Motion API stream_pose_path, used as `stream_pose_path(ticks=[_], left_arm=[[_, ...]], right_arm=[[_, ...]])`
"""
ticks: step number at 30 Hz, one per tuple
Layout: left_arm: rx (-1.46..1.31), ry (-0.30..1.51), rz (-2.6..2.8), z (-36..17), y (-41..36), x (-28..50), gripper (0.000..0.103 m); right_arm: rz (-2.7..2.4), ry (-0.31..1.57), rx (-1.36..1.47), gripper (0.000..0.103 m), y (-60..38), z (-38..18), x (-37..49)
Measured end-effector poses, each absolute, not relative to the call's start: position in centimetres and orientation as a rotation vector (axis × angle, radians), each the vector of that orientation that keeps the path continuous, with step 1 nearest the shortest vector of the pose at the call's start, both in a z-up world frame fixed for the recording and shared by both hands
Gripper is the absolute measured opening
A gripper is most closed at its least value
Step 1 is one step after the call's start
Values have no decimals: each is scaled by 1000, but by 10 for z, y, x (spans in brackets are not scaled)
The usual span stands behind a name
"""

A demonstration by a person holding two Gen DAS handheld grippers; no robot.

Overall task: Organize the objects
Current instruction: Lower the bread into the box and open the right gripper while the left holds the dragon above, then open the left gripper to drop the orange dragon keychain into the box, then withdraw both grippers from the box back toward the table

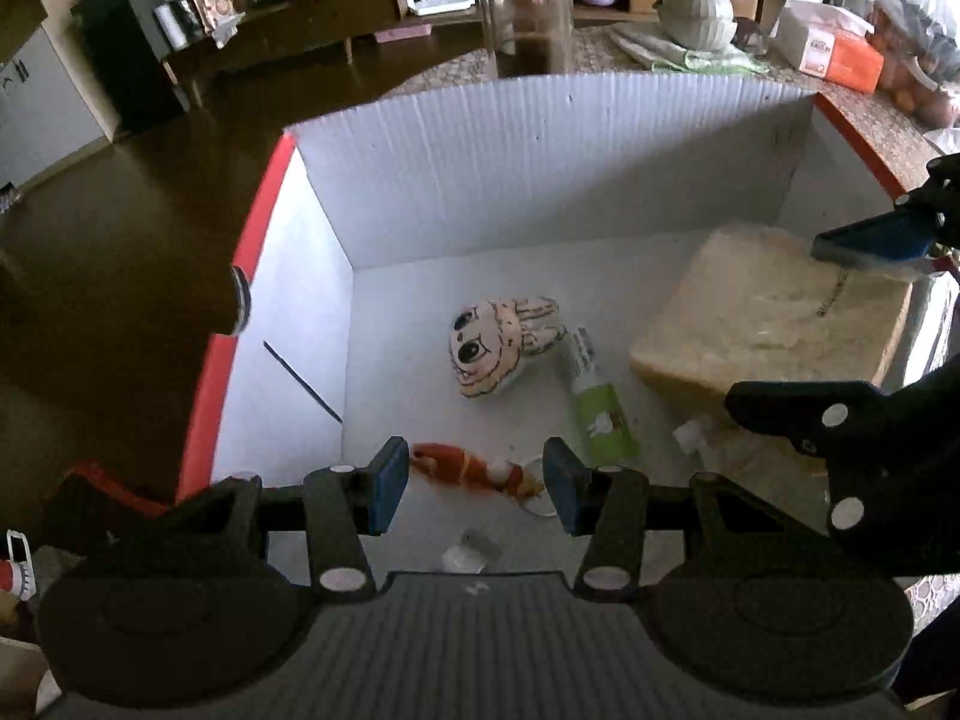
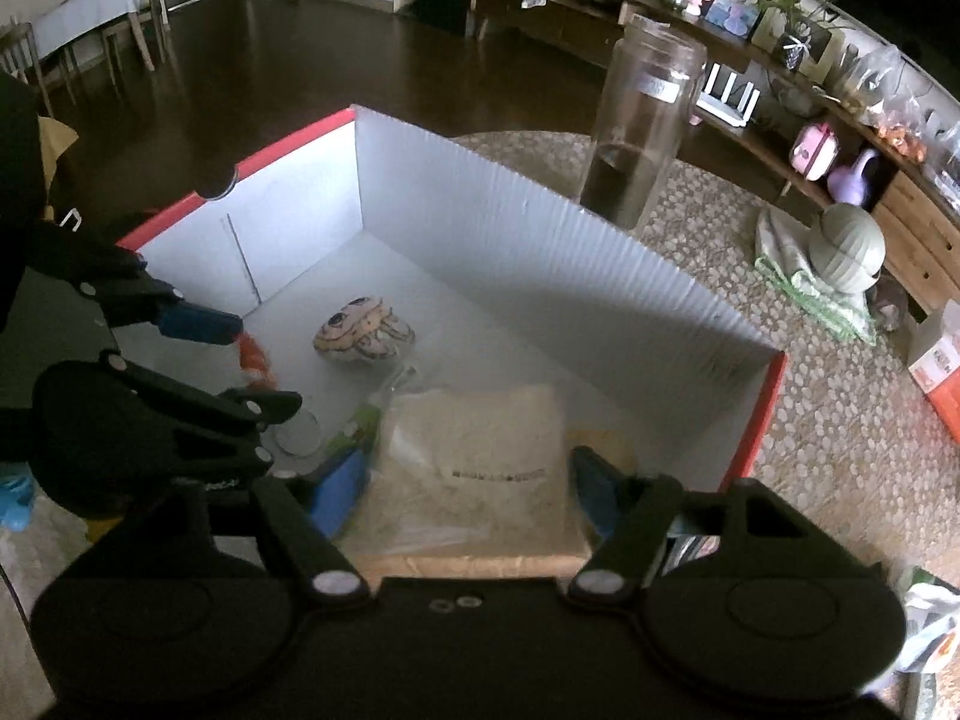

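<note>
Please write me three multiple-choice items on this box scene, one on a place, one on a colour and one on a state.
1. Where does the plush toy lie?
A. On the box floor
B. On the woven mat
C. Inside the glass jar

2. What colour is the box's outer edge?
A. Green
B. Red
C. Yellow

3. What is between the right gripper's fingers?
A. The plush toy
B. Nothing
C. The pale bag

Answers:
1 A, it rests on the white floor near the middle.
2 B, red shows along both side rims.
3 C, a blue finger stands on each side of the bag, though contact is unclear.
</note>
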State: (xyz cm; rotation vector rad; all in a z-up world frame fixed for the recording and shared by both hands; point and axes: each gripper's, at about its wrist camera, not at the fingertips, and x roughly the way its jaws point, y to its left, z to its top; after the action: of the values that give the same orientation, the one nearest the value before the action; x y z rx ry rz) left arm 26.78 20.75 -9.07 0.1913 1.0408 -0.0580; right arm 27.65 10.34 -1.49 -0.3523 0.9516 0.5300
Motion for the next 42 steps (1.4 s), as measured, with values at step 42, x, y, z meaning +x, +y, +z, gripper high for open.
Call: stream_pose_path(ticks=[42], left_arm=[[118, 787, -170, 5, 128, 171, 77]], right_arm=[[624, 786, -117, 82, -32, 81, 162]])
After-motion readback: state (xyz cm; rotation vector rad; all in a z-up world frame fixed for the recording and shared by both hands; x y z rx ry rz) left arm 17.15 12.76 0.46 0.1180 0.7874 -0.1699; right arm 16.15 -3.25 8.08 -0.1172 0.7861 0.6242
